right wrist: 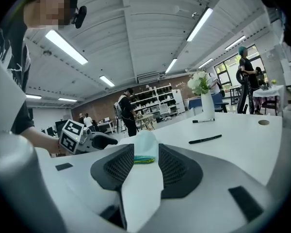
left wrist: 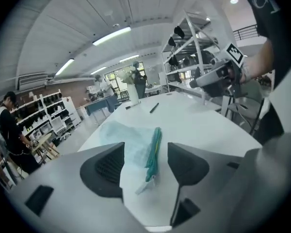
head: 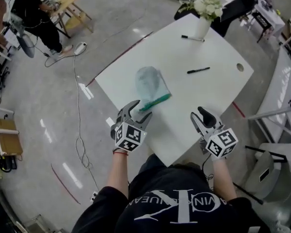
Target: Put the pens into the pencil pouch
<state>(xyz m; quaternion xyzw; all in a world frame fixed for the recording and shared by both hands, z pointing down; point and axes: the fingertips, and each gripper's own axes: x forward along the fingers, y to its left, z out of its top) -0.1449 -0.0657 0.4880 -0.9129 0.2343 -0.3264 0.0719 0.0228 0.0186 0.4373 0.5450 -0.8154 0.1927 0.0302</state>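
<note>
Both bare forearms [head: 117, 171] are reaching forward. The left grey two-jaw gripper [head: 138, 111] and the right grey two-jaw gripper [head: 200, 114] are hovering with jaws apart, holding nothing, over the white tabletop's [head: 184, 52] near edges.

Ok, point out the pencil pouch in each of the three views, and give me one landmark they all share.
Head view: the pencil pouch lies at the centre, just above the middle.
Left gripper view: it lies low, left of centre, with its green edge to the right.
Right gripper view: it sits at dead centre, slightly low.
Shared landmark: the nearer black pen, which lies beyond the pouch.
</note>
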